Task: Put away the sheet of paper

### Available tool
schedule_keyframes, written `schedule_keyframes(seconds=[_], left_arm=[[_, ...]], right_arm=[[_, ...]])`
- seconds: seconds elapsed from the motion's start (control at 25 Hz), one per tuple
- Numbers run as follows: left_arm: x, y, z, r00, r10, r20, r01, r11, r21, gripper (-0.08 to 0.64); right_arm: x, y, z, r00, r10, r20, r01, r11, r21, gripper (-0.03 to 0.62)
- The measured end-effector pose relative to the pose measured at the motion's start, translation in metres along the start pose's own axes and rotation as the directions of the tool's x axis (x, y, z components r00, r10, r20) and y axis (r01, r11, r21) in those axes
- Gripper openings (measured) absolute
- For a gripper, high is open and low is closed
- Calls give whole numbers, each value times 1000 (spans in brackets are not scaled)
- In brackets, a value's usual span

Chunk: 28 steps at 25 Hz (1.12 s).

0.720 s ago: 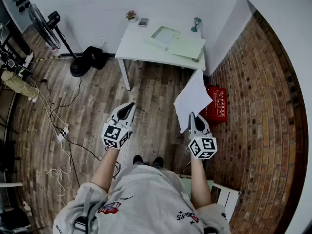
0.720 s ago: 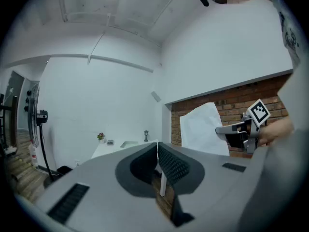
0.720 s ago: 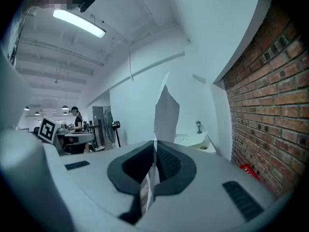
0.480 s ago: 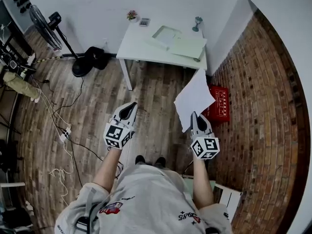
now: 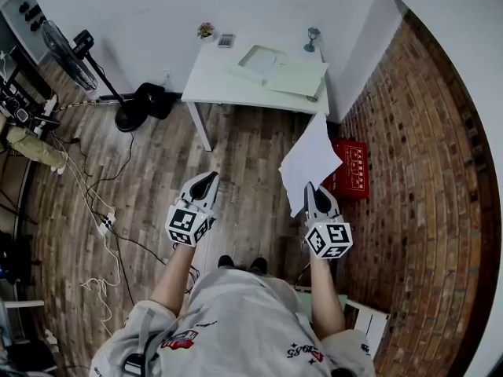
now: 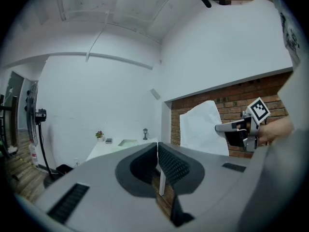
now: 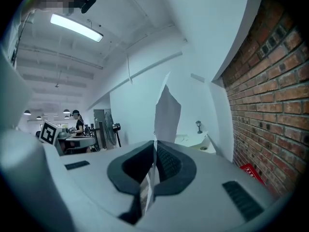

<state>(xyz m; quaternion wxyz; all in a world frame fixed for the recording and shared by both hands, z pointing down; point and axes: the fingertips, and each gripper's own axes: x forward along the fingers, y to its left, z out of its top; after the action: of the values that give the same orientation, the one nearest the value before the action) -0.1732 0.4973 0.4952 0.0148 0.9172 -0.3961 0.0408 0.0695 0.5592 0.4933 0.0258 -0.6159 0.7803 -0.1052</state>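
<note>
The right gripper (image 5: 312, 188) is clamped on the sheet of paper (image 5: 310, 157). In the right gripper view its fingers (image 7: 170, 162) are pressed together, with the sheet's near edge pinched in the seam between them. The rest of the sheet rises edge-on above the fingertips. In the head view the paper stands out from the fingers toward the far side. It is held in the air over the wooden floor (image 5: 236, 155), just left of a red crate (image 5: 351, 167) that sits against the brick wall (image 5: 424, 148). The white bench (image 5: 224, 81) stands well apart at the far wall.

The left gripper (image 5: 206, 181) is held to the left of the right one. Its fingers (image 6: 174, 164) are closed on each other with nothing between them. The sheet is well apart from them, off to the right.
</note>
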Motion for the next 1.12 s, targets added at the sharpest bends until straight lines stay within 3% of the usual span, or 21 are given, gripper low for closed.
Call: schedule_keyframes(seconds=[0.52, 0.88, 1.12], left_arm=[[33, -19, 10, 999, 45, -1, -45, 999, 24, 25], [91, 14, 8, 1000, 25, -1, -25, 1000, 14, 25], [156, 64, 7, 1000, -20, -1, 20, 1000, 18, 25]], right_arm=[[17, -43, 7, 998, 60, 2, -60, 998, 27, -5], [78, -63, 13, 997, 72, -17, -72, 997, 19, -5], [147, -84, 15, 999, 27, -33, -26, 999, 23, -5]])
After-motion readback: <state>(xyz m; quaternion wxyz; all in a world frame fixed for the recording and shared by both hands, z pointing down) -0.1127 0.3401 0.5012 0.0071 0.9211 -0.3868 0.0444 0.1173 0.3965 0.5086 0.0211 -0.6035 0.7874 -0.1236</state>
